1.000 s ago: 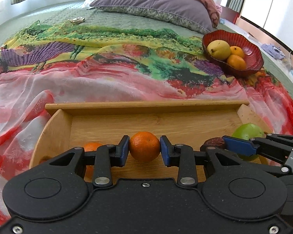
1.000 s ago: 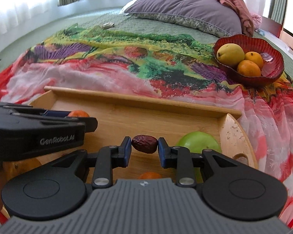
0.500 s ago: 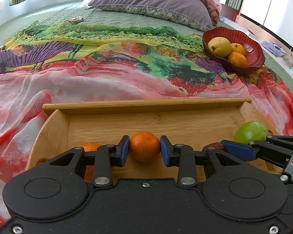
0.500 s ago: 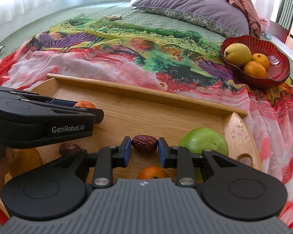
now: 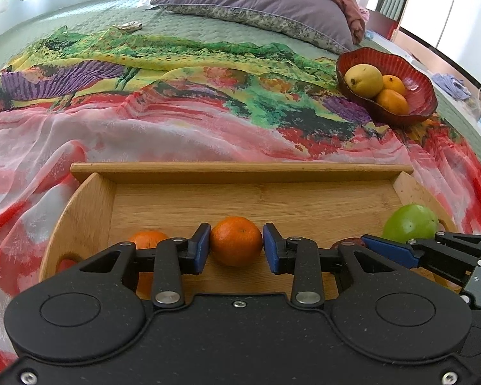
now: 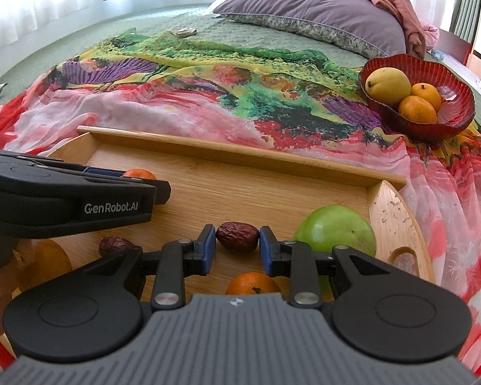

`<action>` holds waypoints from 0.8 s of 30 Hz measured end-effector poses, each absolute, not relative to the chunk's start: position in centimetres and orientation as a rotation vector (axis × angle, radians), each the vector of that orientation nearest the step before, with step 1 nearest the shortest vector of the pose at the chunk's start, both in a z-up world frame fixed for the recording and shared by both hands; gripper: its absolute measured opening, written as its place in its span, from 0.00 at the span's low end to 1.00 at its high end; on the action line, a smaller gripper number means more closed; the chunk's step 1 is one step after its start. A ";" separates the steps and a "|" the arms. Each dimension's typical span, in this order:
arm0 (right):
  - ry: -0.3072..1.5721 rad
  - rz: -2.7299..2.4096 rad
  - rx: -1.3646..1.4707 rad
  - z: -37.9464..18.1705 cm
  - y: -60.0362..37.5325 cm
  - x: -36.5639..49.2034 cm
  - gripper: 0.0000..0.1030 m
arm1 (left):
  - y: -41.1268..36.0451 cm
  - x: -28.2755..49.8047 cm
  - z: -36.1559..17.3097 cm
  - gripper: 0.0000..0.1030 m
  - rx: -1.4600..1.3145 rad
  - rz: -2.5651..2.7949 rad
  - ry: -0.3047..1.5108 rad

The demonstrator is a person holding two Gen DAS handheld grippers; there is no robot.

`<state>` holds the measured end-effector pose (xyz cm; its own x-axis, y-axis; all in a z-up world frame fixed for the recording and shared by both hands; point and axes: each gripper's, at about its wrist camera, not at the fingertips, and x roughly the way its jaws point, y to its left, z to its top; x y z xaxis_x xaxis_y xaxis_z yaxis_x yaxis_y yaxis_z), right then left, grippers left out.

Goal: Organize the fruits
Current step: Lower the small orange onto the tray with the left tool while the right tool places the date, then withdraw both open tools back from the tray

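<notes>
Wooden tray (image 6: 227,155): green apple (image 6: 335,229) | left gripper (image 5: 236,247) grips orange (image 5: 236,240) | right gripper (image 6: 237,245) grips date (image 6: 237,236)

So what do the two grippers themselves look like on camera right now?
Both are matte black, with two round hubs, silver pivot screws and blue pads on the fingers. The left gripper has a smooth speckled body, lettered "GenRobot.AI" on its side; the right gripper has a ribbed grey body. No cables or sleeves show.

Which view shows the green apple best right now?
Right wrist: the green apple sits nearly whole on the wooden tray. In the left wrist view the apple is at the edge, partly behind the right gripper.
</notes>
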<state>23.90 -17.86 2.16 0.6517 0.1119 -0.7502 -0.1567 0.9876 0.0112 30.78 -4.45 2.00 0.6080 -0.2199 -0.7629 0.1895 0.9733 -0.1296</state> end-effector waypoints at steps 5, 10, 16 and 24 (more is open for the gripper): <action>0.842 0.150 -0.040 2.2 -17.8 23.8 0.47 | -4.3 30.1 2.7 0.42 -0.049 -0.247 0.866; 0.814 0.151 -0.018 2.8 -18.0 23.2 0.55 | -4.1 28.8 4.3 0.49 -0.038 -0.270 0.832; 0.760 0.164 -0.029 4.5 -18.1 22.1 0.63 | -3.2 26.8 6.9 0.70 -0.050 -0.281 0.756; 0.653 0.146 -0.069 6.8 -18.5 19.6 0.88 | -2.3 23.3 9.5 0.89 -0.022 -0.283 0.665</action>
<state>19.60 -18.52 6.84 0.7844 0.1134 -0.6098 -0.1569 0.9874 -0.0181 23.27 -2.27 9.54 0.7498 -0.2662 -0.6058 0.2520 0.9614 -0.1106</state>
